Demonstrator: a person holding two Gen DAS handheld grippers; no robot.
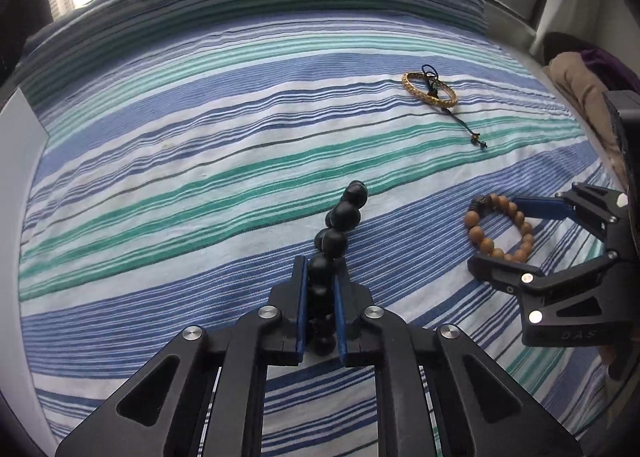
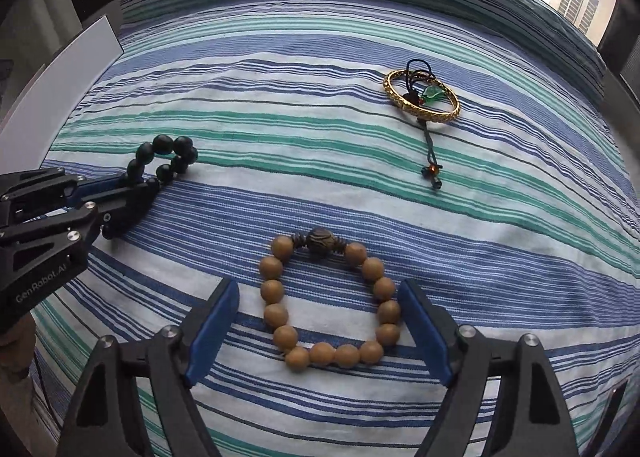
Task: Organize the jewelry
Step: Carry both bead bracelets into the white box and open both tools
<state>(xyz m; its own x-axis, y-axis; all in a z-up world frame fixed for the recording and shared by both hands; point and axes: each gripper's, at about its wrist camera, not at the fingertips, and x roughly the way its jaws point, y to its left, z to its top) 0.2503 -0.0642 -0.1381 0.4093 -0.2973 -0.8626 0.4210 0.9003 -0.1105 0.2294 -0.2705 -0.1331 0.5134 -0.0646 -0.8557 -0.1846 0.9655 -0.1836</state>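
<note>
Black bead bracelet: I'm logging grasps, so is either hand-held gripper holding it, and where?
The left hand-held gripper is shut on the black bead bracelet, pinching one end of its loop. The right hand-held gripper holds nothing.

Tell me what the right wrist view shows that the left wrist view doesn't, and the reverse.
Only the right wrist view shows the green pendant inside the gold bangle, and the carved dark bead on the tan bead bracelet, ringed by the open right gripper. Only the left wrist view shows the left gripper shut on the black bead bracelet, and brown cloth beside the bed. Both show all three pieces on the striped bedsheet.
</note>
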